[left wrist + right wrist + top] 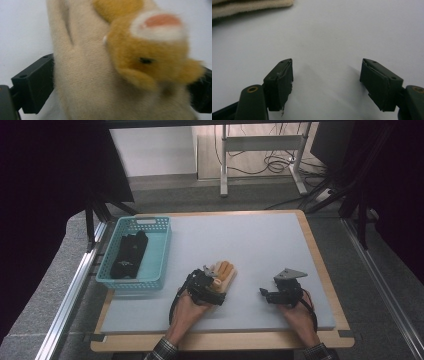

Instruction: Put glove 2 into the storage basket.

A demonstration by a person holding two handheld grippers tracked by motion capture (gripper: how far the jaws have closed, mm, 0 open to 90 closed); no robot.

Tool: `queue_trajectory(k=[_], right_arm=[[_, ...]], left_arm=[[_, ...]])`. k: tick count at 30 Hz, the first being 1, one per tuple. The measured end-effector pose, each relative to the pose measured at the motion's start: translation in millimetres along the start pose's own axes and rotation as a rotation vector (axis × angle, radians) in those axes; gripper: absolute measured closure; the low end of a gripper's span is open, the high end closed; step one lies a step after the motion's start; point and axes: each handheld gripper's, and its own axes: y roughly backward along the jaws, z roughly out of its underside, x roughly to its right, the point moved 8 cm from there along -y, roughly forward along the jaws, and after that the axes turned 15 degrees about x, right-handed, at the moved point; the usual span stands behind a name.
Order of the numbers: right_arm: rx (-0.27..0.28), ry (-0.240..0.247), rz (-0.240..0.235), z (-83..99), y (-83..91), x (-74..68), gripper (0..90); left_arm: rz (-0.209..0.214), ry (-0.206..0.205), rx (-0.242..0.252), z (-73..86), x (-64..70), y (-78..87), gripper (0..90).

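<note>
A beige and orange plush toy (226, 272) lies on the grey mat (250, 240) near the front middle. My left gripper (212, 279) is at its near end. In the left gripper view the plush toy (100, 75) fills the space between the jaws; my left gripper (122, 82) stands wide open, one black jaw on each side of it. My right gripper (263, 293) rests low over the bare mat to the right of the toy, pointing left. My right gripper (326, 75) is open with nothing between its jaws. A beige edge of the plush toy (249, 6) lies beyond it.
A teal plastic basket (145, 220) stands at the mat's left edge with a black fabric item (129, 254) inside. The mat lies on a wooden tabletop (320, 265). Metal rails run along both sides, and desk legs and cables lie on the floor behind.
</note>
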Motion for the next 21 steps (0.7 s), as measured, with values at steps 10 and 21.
queue_trajectory(k=[10, 21], right_arm=[[0.0, 0.0, 0.0, 0.0, -0.1, -0.1, 25.9], [-0.001, 0.0, 0.0, 0.1, 0.0, -0.2, 25.8]], left_arm=[[0.02, -0.067, -0.016, -4.3, 11.2, 2.6, 29.0], [0.056, -0.057, -0.017, -8.0, 12.2, 5.1, 58.1]])
